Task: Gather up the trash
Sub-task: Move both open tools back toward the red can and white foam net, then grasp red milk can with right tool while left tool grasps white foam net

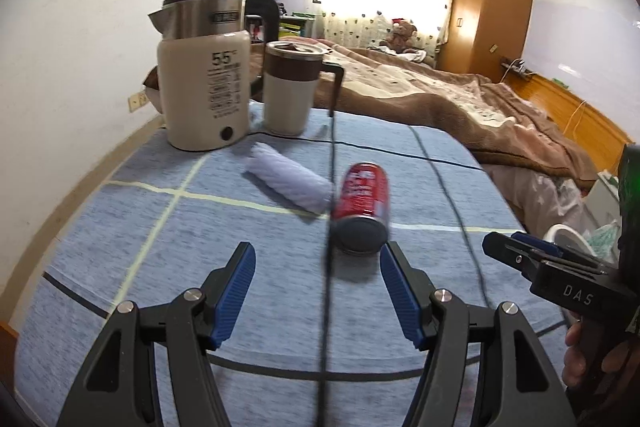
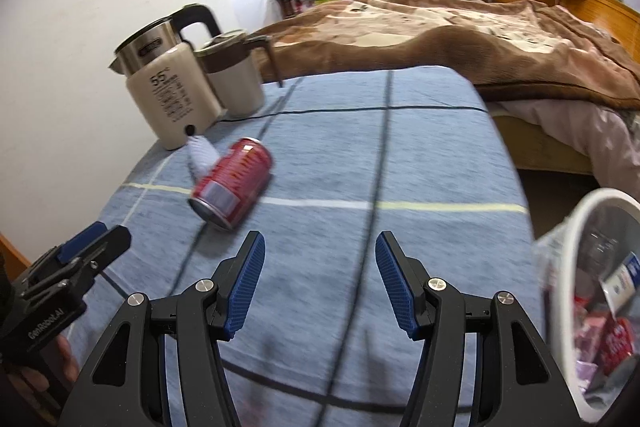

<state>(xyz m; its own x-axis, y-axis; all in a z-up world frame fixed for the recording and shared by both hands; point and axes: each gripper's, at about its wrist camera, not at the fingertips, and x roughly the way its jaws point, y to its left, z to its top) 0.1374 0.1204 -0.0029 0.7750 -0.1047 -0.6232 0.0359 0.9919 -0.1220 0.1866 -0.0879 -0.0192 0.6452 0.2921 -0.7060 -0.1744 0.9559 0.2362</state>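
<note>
Can [image 1: 362, 205] on its side on blue checked tabletop [image 1: 120, 227], beside bed [image 1: 460, 99]; left claw [image 1: 318, 291] and right claw [image 2: 320, 283] wide open, empty.

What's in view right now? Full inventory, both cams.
can: 1, red, lying on its side mid-table
crumpled wrapper: 1, pale lilac-white, beside the can, in front of the kettle
kettle: 1, cream and steel, table's far left
mug: 1, cream with brown band, right of the kettle
tablecloth: 1, blue with check lines
trash bin: 1, white, off the table's right edge, holding litter
bed: 1, brown blanket, behind the table
left gripper: 1, black with blue pads, open, near the can
right gripper: 1, same, open, empty
</note>
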